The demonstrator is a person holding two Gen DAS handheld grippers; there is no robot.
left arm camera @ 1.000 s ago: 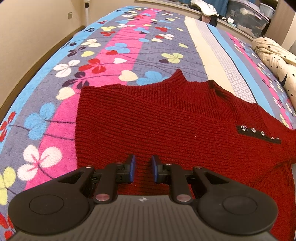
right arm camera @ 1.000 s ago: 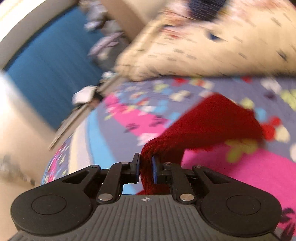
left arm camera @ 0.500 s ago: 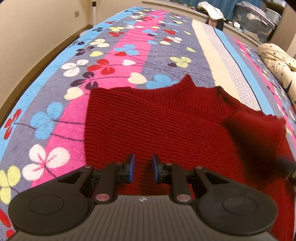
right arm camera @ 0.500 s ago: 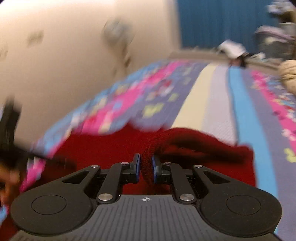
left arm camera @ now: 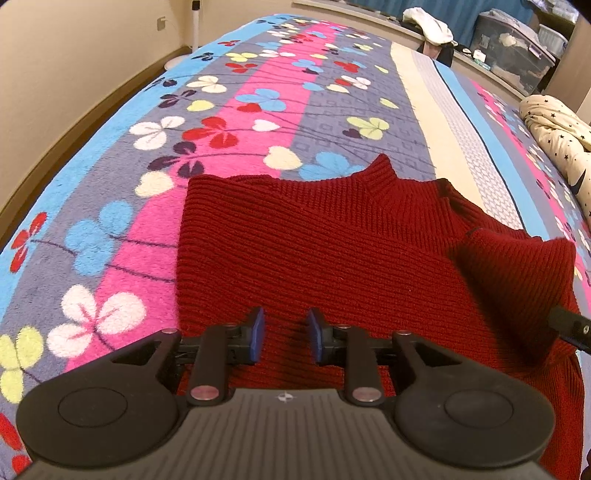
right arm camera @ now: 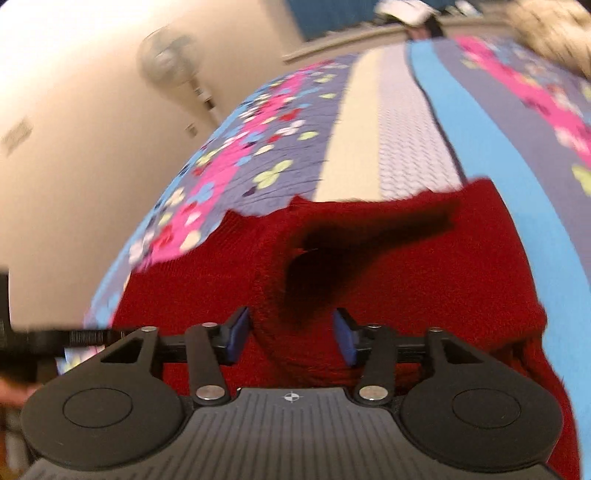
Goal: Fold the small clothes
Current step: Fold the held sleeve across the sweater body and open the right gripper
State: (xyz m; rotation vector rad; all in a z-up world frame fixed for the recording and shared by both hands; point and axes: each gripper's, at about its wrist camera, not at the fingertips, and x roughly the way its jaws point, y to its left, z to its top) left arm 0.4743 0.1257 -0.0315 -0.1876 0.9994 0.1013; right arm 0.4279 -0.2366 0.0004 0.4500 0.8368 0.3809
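Observation:
A dark red knitted sweater point(left arm camera: 332, 251) lies flat on a flowered bed blanket point(left arm camera: 229, 110). Its right sleeve point(left arm camera: 517, 280) is folded in over the body. My left gripper point(left arm camera: 284, 339) hovers over the sweater's near hem, jaws a little apart and empty. My right gripper point(right arm camera: 291, 338) is open, its jaws on either side of the sleeve cuff point(right arm camera: 284, 295) without gripping it. In the right wrist view the sweater point(right arm camera: 424, 273) fills the middle. The tip of the right gripper shows at the right edge of the left wrist view point(left arm camera: 572, 328).
A cream star-patterned duvet point(left arm camera: 557, 136) lies at the bed's right side. Storage boxes point(left arm camera: 513, 40) and white clothes point(left arm camera: 428, 26) sit past the far end. A wall runs along the left, with a standing fan point(right arm camera: 170, 62) beside it.
My right gripper carried the sleeve across over the sweater's body, then opened and let go of it. My left gripper has barely moved.

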